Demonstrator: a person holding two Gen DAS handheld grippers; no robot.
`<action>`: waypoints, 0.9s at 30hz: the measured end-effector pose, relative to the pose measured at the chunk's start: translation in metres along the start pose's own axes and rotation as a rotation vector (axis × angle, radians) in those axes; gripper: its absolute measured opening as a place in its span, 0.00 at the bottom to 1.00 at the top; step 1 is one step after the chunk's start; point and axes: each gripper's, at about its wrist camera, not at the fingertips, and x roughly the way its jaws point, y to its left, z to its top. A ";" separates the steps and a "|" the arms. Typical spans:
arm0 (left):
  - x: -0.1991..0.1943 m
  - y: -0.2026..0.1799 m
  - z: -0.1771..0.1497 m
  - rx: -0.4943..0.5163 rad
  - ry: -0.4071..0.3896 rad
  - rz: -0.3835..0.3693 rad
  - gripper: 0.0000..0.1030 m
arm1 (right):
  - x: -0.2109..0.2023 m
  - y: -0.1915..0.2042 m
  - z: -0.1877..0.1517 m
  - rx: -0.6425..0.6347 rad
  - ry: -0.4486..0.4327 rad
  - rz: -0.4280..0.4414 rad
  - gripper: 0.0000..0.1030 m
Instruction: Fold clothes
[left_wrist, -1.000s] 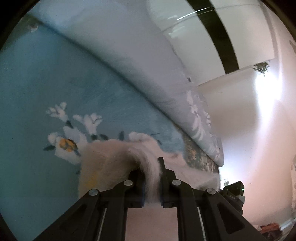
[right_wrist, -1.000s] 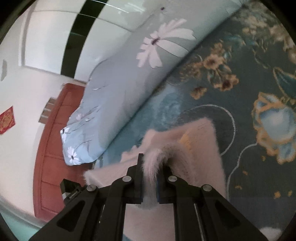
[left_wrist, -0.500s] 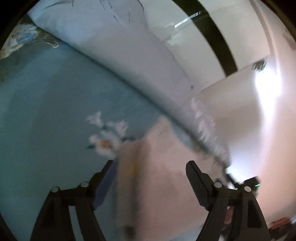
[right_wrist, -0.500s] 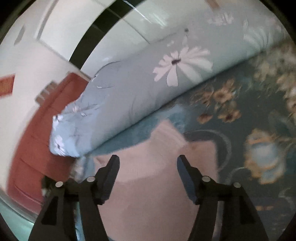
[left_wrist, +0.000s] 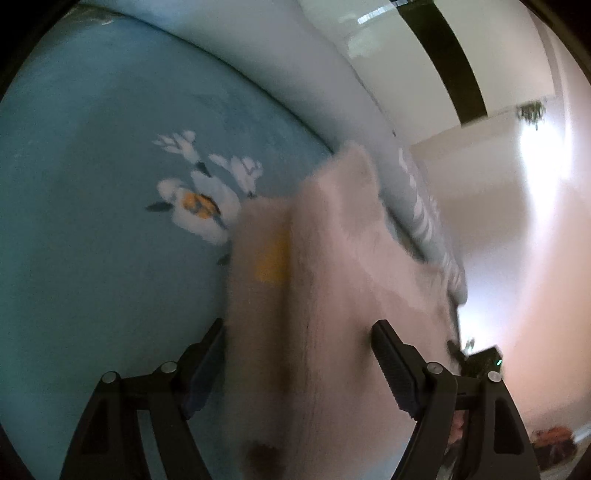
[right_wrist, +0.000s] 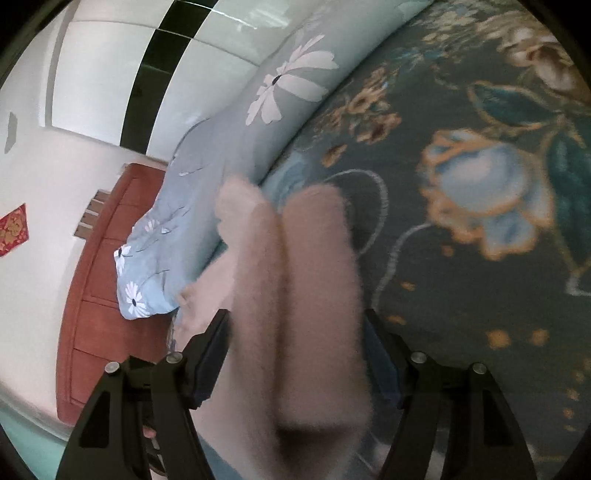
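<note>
From the left wrist camera there is one garment, a fuzzy pale pink piece (left_wrist: 317, 295), lying in a folded strip on the teal floral bedspread (left_wrist: 92, 229). It runs between the two fingers of the left gripper (left_wrist: 295, 354), whose jaws stand wide apart with nothing pinched; the cloth seems only to pass between them, though blur makes contact hard to judge. One yellow patch (left_wrist: 271, 258) shows on the garment's left fold. One white flower print (left_wrist: 199, 199) lies on the spread just left of it. A pale blue rolled quilt (left_wrist: 332, 92) lines the far edge, with a white wall (left_wrist: 517, 240) beyond.

From the right wrist camera the same single pink garment (right_wrist: 295, 295) shows two lengthwise folds side by side on the darker floral part of the bedspread (right_wrist: 461, 258). The right gripper (right_wrist: 295, 350) is likewise spread wide, holding nothing. The quilt (right_wrist: 207, 184) bears several white daisies. Behind it stand one reddish wooden headboard (right_wrist: 99, 295) and a white wall carrying one red decoration (right_wrist: 13, 229).
</note>
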 end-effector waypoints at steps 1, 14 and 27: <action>0.001 0.000 0.000 -0.008 -0.008 0.000 0.76 | 0.003 0.001 0.000 0.001 -0.008 -0.004 0.69; -0.054 0.001 -0.040 -0.087 -0.088 -0.001 0.36 | -0.022 0.030 -0.017 -0.014 0.001 0.004 0.36; -0.127 0.009 -0.149 -0.035 -0.074 -0.054 0.33 | -0.109 0.026 -0.131 -0.097 0.130 0.100 0.35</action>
